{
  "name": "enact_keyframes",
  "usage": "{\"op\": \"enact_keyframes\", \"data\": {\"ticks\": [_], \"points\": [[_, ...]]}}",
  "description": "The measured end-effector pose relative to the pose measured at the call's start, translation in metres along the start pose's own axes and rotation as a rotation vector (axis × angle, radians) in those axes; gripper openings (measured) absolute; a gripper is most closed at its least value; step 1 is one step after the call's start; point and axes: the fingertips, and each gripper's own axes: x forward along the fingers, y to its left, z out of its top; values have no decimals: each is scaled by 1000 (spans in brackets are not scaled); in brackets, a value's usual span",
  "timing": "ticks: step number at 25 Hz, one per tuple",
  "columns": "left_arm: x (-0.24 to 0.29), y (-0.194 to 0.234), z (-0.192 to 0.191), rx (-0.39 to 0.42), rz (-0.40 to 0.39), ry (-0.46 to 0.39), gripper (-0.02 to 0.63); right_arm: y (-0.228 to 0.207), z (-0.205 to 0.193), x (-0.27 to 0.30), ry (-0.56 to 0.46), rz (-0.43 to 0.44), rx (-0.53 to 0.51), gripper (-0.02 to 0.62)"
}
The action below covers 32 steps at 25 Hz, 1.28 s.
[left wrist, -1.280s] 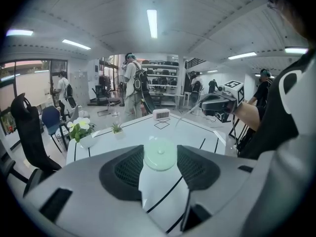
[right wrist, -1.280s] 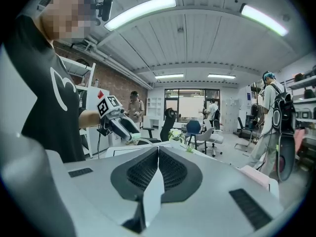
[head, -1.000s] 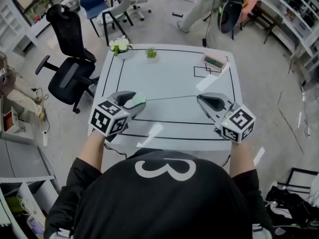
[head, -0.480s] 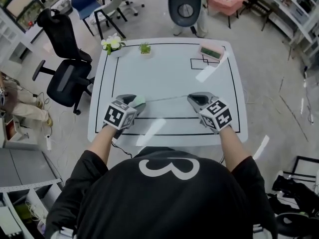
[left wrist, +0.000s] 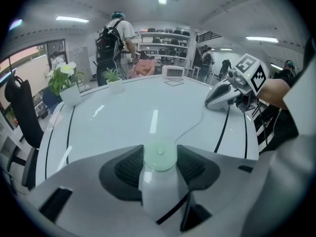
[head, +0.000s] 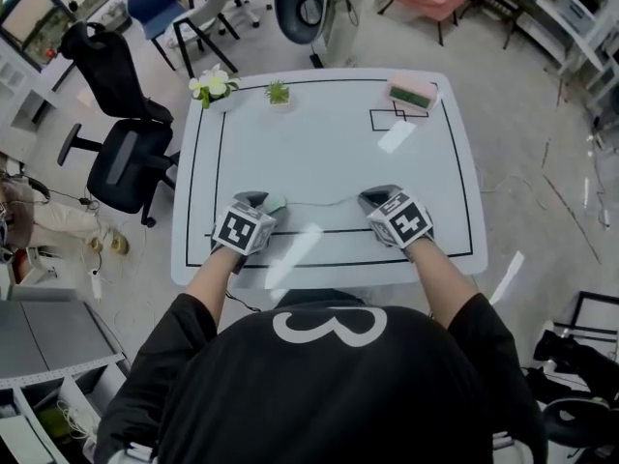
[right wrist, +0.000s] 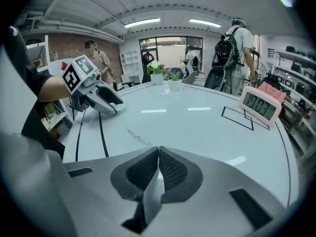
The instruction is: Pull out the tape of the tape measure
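White table [head: 319,143] with black lines fills the middle of the head view. Both arms reach forward side by side over its near edge, and the person's body hides that edge. At the left, the left gripper [head: 257,201] squeezes the white and pale green tape measure [head: 276,203]. Thin tape [head: 319,202] curves across toward the right and is hard to see. At the right, the right gripper [head: 371,198] is pinched tight on the tape, hiding its tip.

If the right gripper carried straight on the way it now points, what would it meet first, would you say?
Likely the small green plant at the far edge of the table; only bare surface lies before it, though depth is hard to judge.
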Motion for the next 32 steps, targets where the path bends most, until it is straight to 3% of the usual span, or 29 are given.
{"op": "enact_keyframes", "data": {"ticks": [11,18,23,27,32], "points": [[1,2,-2,-10,8,-23,216,1,-2,0,4,8,39,55],[-3,2,-5,15,-5,-28,313,2,4,-6,-46,32,96,178],[-17,-1,-6,16,-5,-66,360,10,14,-20,-85,69,76,281],[-45,-3,5,-32,-18,-133,369,13,29,-49,-176,94,118,293],[-98,-9,46,-147,-46,-324,368,30,65,-99,-342,147,128,268]]}}
